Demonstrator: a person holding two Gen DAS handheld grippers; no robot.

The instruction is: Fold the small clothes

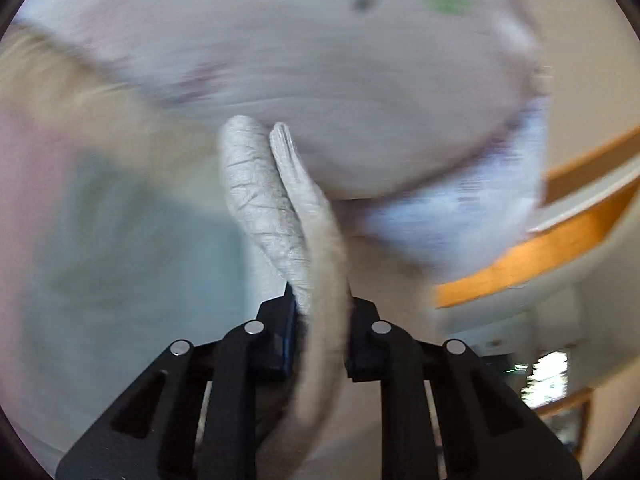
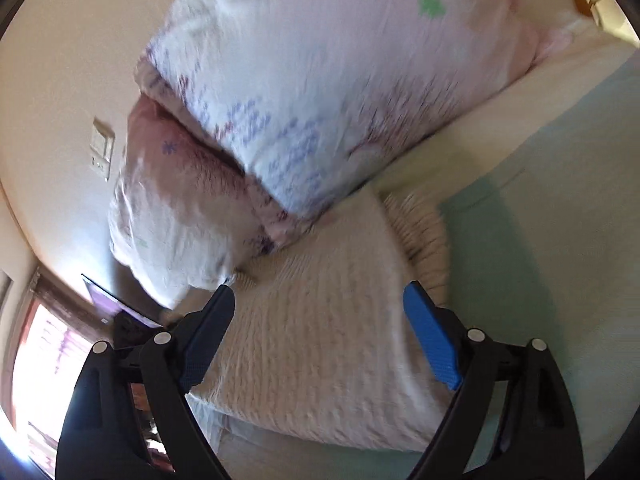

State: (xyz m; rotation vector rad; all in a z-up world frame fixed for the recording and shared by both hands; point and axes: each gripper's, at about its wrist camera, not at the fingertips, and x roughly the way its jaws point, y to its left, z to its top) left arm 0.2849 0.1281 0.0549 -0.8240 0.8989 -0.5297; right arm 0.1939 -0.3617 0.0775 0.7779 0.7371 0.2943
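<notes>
Cream knitted cloth (image 2: 320, 340), textured like a small sweater, lies spread on a pale green sheet (image 2: 540, 208) in the right wrist view, with a ribbed cuff or hem (image 2: 424, 232) bunched at its far right corner. It fills the near middle of that view, directly in front of the right gripper (image 2: 320, 320), whose blue-padded fingers (image 2: 430, 336) stand wide apart above the knit, gripping nothing.

In the left wrist view a strip of pale grey-beige fabric (image 1: 276, 200) is pinched between the fingers of the left gripper (image 1: 320, 304), which is clamped tight on it; the strip runs up and away from the jaws in two folded layers pressed together. Whether this strip belongs to the same cream garment cannot be told, as most of that view is smeared by motion blur.

Beyond the garment, at the far side, two pillows are stacked: a white pillow (image 2: 340, 80) with purple print and a green flower, resting on a pinkish pillow (image 2: 180, 200) to its left. The white pillow (image 1: 340, 80) also fills the far part of the left wrist view. A cream wall (image 2: 80, 80) with a switch plate (image 2: 102, 152) stands at the left, and a bright window (image 2: 44, 360) shows at the near left.
</notes>
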